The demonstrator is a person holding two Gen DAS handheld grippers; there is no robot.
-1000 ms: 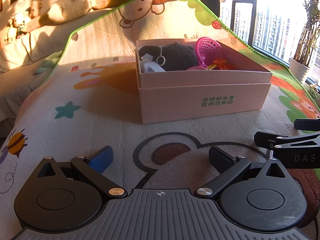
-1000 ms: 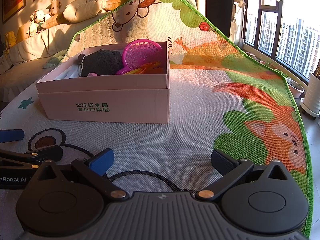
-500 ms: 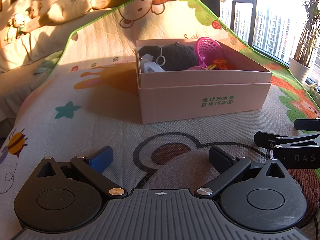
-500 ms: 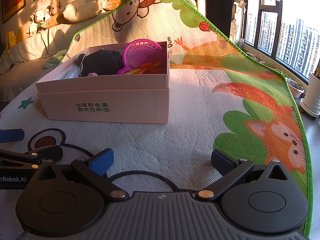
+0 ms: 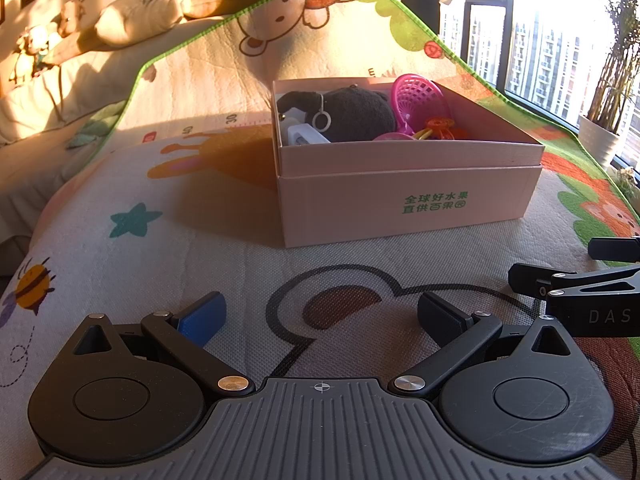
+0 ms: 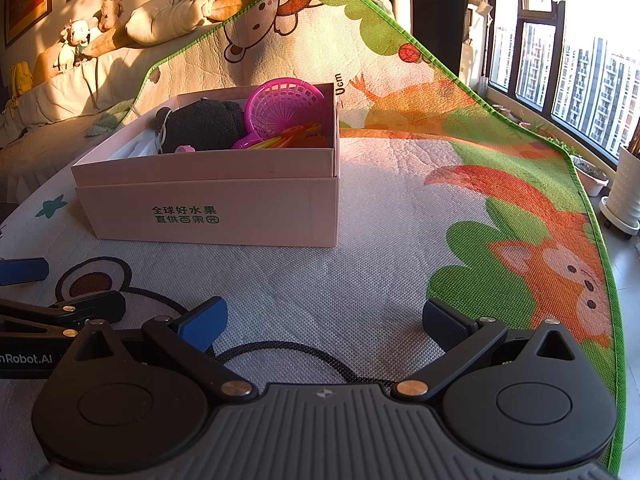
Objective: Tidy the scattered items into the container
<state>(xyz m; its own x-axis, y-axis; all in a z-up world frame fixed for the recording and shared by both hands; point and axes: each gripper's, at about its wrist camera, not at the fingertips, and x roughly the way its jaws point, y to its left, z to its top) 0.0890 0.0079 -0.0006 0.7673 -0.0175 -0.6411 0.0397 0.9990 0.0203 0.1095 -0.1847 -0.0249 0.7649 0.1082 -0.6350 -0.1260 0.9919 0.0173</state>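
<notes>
Toys fill the pink cardboard box, which sits on a cartoon play mat ahead of both grippers. Inside it lie a dark plush toy, a magenta plastic basket leaning against the far side, an orange plastic piece near the basket, and a white object at the left end; a white ring hangs in front of the plush. Green printed characters mark the box's front wall.

The left gripper rests low over the mat, its 2 fingers spread wide with nothing between them. The right gripper sits just beside it, its fingers equally wide apart and empty; a black cable loops on the mat between them. Each gripper shows at the edge of the other's view. Beyond the mat, pillows and stuffed animals sit along a sofa back, and a window faces tower blocks.
</notes>
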